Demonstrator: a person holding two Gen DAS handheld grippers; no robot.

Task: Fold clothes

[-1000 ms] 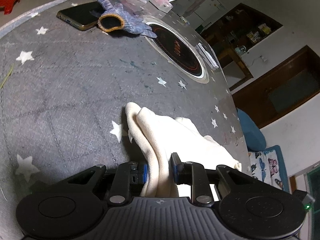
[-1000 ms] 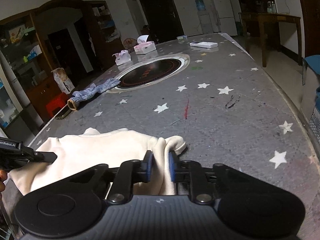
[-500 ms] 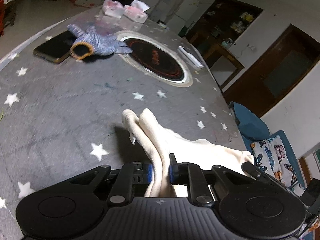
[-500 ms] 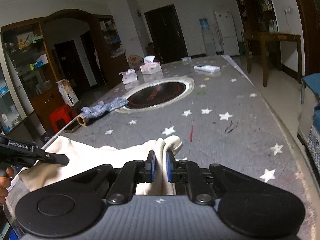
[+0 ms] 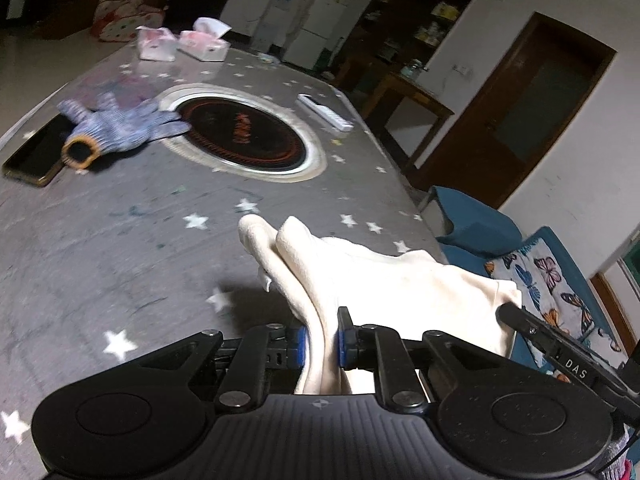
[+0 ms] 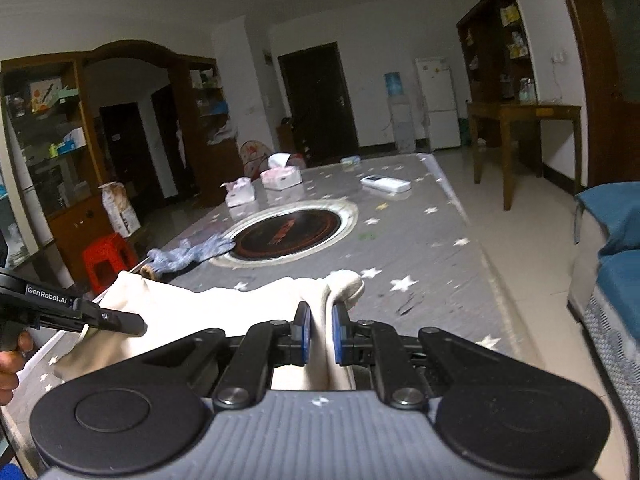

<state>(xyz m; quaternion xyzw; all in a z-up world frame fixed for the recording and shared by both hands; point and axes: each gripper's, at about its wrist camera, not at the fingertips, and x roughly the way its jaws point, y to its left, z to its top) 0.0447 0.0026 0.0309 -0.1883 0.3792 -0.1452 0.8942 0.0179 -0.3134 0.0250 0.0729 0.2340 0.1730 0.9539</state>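
While both grippers, L (image 5: pixel 322 338) & R (image 6: pixel 320 334), pinch it, cream garment (image 5: pixel 400 276) hangs above table (image 5: pixel 100 240).

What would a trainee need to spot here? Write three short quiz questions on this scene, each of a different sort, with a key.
1. True or false: the left gripper and the right gripper are both shut on the cream garment.
2. Multiple choice: what lies partly on the dark phone? A) a tissue box B) the blue knitted glove C) the white remote
3. Fill in: the two pink tissue boxes stand beyond the round ____ set into the table.

Key: 1 true; 2 B; 3 cooktop.
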